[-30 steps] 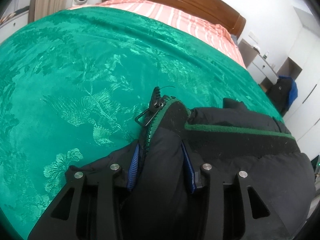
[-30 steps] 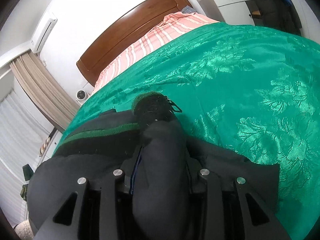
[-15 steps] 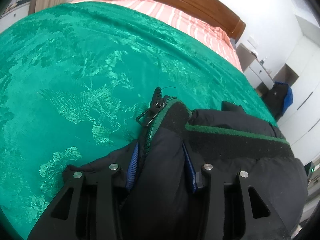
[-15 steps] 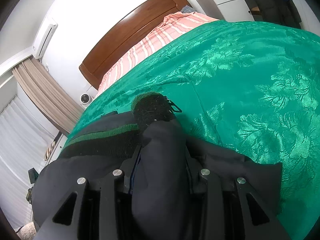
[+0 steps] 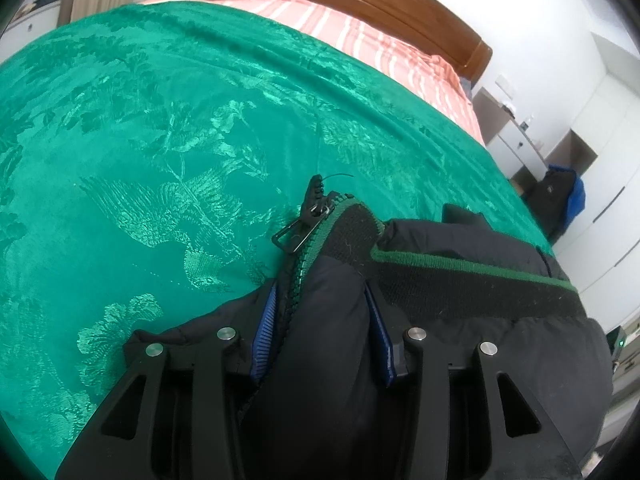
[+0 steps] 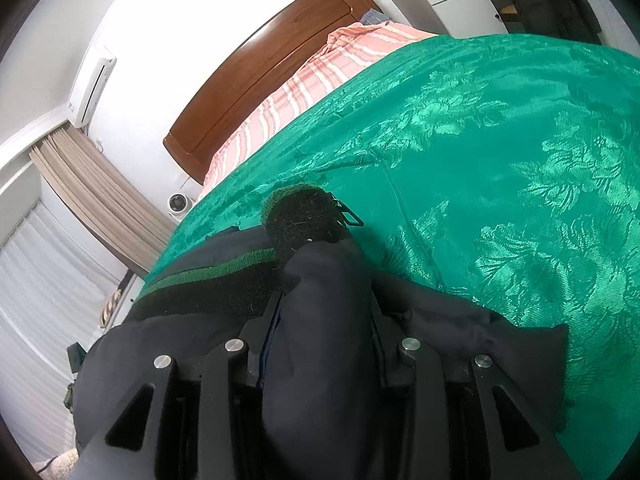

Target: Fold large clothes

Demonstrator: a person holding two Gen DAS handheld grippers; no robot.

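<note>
I pinch the padded black zip jacket (image 5: pixel 460 320) in both tools: my left gripper (image 5: pixel 320 332) clamps its zipper edge, my right gripper (image 6: pixel 320 344) its ribbed hem corner, so the hem spans taut above the near side of the green brocade bedspread (image 5: pixel 160 140) for folding
</note>
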